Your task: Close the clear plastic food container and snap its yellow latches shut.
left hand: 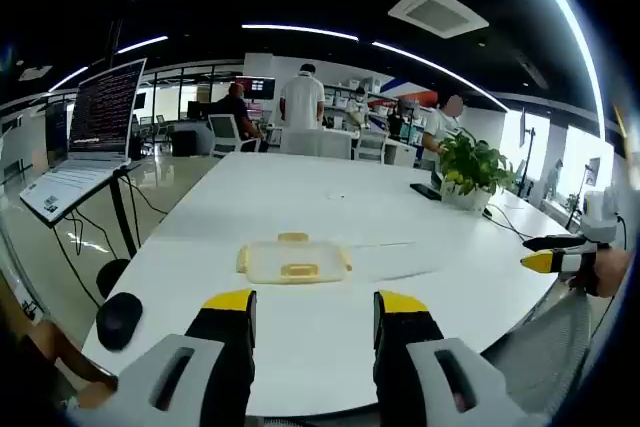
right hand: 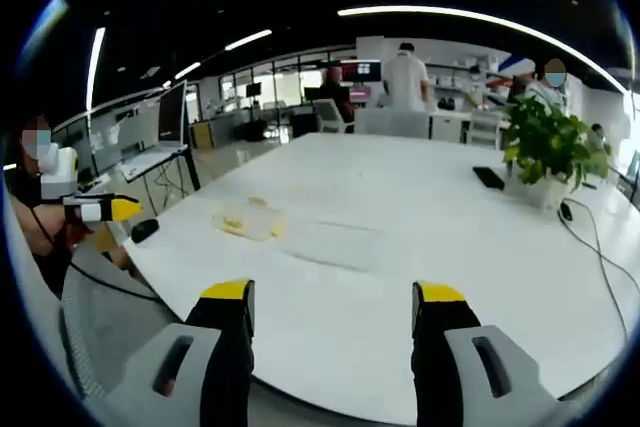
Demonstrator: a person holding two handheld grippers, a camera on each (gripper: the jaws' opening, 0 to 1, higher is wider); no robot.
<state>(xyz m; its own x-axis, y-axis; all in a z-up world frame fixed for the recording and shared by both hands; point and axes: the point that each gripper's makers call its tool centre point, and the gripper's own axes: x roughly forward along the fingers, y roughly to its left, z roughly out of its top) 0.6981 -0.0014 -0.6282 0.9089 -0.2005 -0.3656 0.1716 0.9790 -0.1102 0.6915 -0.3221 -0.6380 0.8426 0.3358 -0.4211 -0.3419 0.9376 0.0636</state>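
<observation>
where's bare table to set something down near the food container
Bare white table runs between the container and the left gripper, and widely between the container and the potted plant. It is more crowded by the plant, where a dark phone lies.

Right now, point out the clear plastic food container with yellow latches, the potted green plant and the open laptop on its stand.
clear plastic food container with yellow latches (left hand: 292,260), left gripper view, middle of its lid.
potted green plant (right hand: 545,142), right gripper view, its leaves.
open laptop (left hand: 103,107), left gripper view, its screen.

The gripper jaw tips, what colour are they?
Yellow, on black jaws; the left gripper in the left gripper view shows it best.
</observation>
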